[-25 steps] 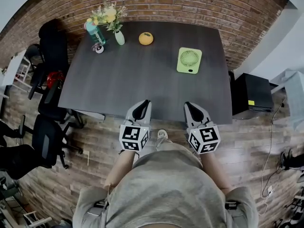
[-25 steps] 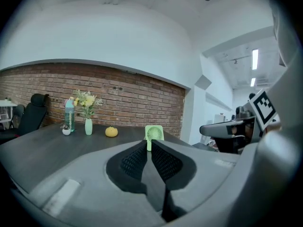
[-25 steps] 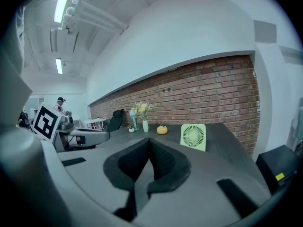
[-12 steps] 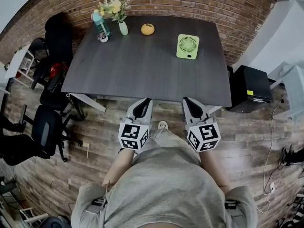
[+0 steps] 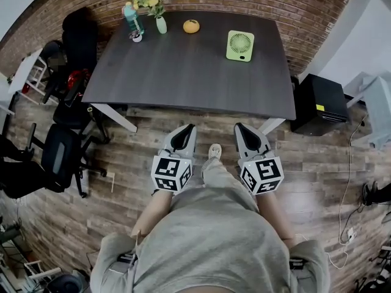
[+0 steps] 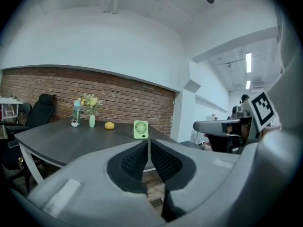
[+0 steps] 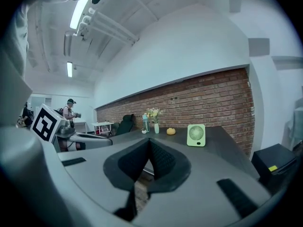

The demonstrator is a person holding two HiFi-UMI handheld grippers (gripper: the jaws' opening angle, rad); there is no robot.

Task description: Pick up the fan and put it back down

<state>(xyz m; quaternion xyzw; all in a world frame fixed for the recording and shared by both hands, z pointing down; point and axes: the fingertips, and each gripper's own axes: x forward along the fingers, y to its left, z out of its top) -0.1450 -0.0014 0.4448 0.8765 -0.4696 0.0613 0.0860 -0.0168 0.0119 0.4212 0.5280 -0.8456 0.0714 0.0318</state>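
Note:
A small light-green square fan [image 5: 240,46] stands upright on the dark table [image 5: 189,72], at its far right part; it also shows as the green fan [image 6: 140,129] in the left gripper view and the fan [image 7: 196,135] in the right gripper view. My left gripper [image 5: 182,138] and right gripper [image 5: 244,137] hang side by side over the wooden floor, short of the table's near edge and far from the fan. Both are shut with nothing between their jaws.
At the table's far left stand a teal bottle [image 5: 130,18], a vase of flowers [image 5: 160,23] and an orange fruit [image 5: 191,26]. Black office chairs [image 5: 58,163] stand left of the table. A black box [image 5: 319,112] sits on the floor to its right. A brick wall runs behind.
The table and fan have slid farther up and away in the head view: I have backed off from the table, and both grippers now hang over the floor instead of the table's edge.

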